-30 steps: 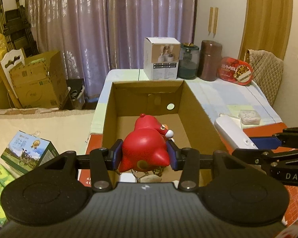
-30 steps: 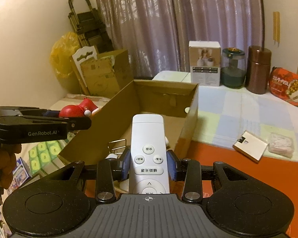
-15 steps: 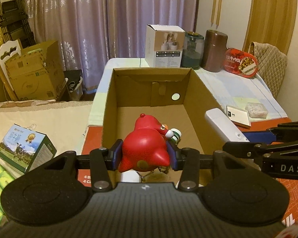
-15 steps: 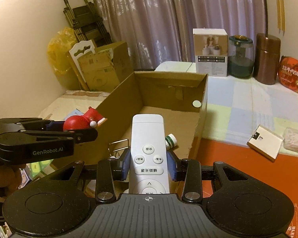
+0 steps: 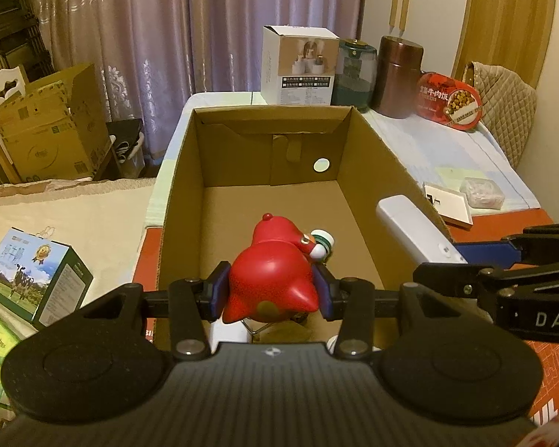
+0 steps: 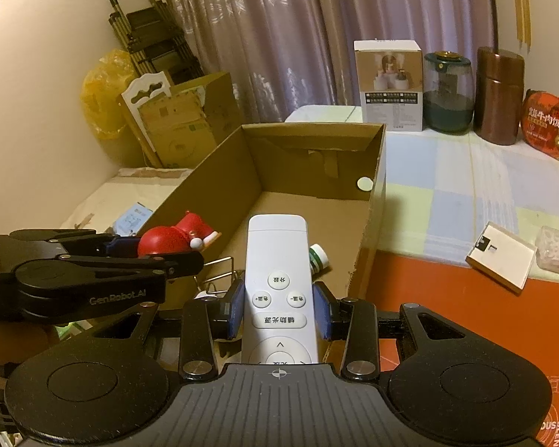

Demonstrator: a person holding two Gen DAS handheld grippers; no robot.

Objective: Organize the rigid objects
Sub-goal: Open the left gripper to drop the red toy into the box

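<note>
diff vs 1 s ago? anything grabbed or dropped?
Nothing grabbed or dropped. Both grippers advanced over the open brown cardboard box: left gripper still clamps the red plastic figurine, right gripper still clamps the white remote control. The box itself hasn't moved.

A small bottle (image 6: 318, 257) lies in the cardboard box (image 5: 376, 156), jars (image 5: 398, 76) behind it.
</note>
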